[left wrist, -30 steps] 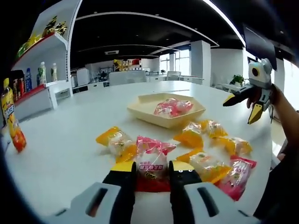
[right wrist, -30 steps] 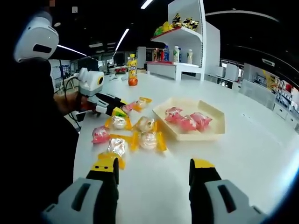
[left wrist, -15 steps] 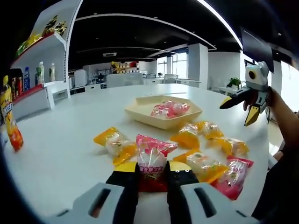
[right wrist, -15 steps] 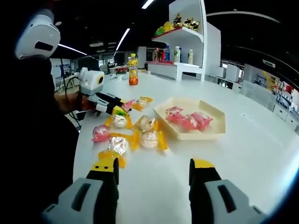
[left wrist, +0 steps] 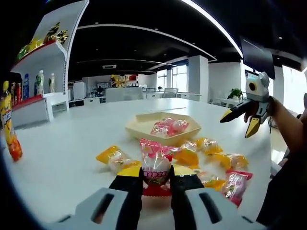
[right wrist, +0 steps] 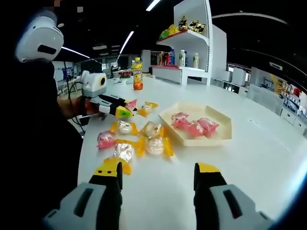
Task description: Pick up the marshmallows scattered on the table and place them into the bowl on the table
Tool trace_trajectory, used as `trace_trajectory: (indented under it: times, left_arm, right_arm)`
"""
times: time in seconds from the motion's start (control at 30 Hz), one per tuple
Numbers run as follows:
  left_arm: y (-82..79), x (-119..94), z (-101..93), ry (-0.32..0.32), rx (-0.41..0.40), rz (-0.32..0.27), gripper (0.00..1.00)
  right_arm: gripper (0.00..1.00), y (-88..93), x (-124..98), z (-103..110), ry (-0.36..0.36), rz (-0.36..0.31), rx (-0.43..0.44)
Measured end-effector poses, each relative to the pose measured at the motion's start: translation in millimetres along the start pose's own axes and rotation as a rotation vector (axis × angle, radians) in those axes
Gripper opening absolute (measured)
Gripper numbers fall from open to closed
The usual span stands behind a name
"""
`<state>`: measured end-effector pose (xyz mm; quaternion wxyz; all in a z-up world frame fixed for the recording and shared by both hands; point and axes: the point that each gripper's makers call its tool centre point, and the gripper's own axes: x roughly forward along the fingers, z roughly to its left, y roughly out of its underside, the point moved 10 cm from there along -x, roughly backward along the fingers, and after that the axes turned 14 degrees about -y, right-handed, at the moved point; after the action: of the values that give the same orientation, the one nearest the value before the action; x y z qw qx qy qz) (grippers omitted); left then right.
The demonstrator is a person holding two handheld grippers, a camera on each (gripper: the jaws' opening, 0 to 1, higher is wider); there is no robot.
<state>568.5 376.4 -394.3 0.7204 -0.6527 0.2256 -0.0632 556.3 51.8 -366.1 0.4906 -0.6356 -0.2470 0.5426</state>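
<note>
Left tongs (left wrist: 156, 176) clench a pink-wrapped marshmallow packet (left wrist: 156, 160), seemingly lifted off the white tabletop (left wrist: 62, 153); right tongs (right wrist: 157, 178) gape released.

Two low views facing across the table (left wrist: 62, 158), sharing the bowl (left wrist: 139, 128) (opposite sides).

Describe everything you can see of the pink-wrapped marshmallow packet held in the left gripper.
The pink marshmallow packet is a glossy clear plastic wrapper with pink crimped ends, a pale marshmallow inside and red print low on its front. It stands roughly upright, clamped near its lower part between the yellow-tipped black jaws of the left gripper. In the right gripper view it sits at that gripper's tips, above the white table and the scattered packets, seemingly lifted clear of them.
</note>
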Motion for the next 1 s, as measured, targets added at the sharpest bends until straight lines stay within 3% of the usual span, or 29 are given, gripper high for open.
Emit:
trace_trajectory:
  times: [0.33,0.43,0.67,0.73,1.0]
  left_arm:
    - [-10.5,-3,-2.4,0.050,-0.032,-0.105,0.21]
    - [-17.2,-2,-4.4,0.093,-0.075,-0.140,0.21]
    - [-25.9,-1,-4.3,0.103,-0.054,-0.191,0.21]
    - [-29.6,-2,-5.0,0.128,-0.074,-0.235,0.22]
    - [-43.1,-2,-3.4,0.145,-0.049,-0.319,0.22]
  right_arm:
    - [0.59,4.7,0,-3,0.010,0.003,0.013]
    - [0.59,4.7,-1,-4,0.010,0.003,0.012]
    - [0.58,4.3,-2,-3,0.016,0.003,0.013]
    - [0.58,4.6,-2,-3,0.017,0.004,0.014]
    - [0.58,2.0,-3,-3,0.013,0.005,0.006]
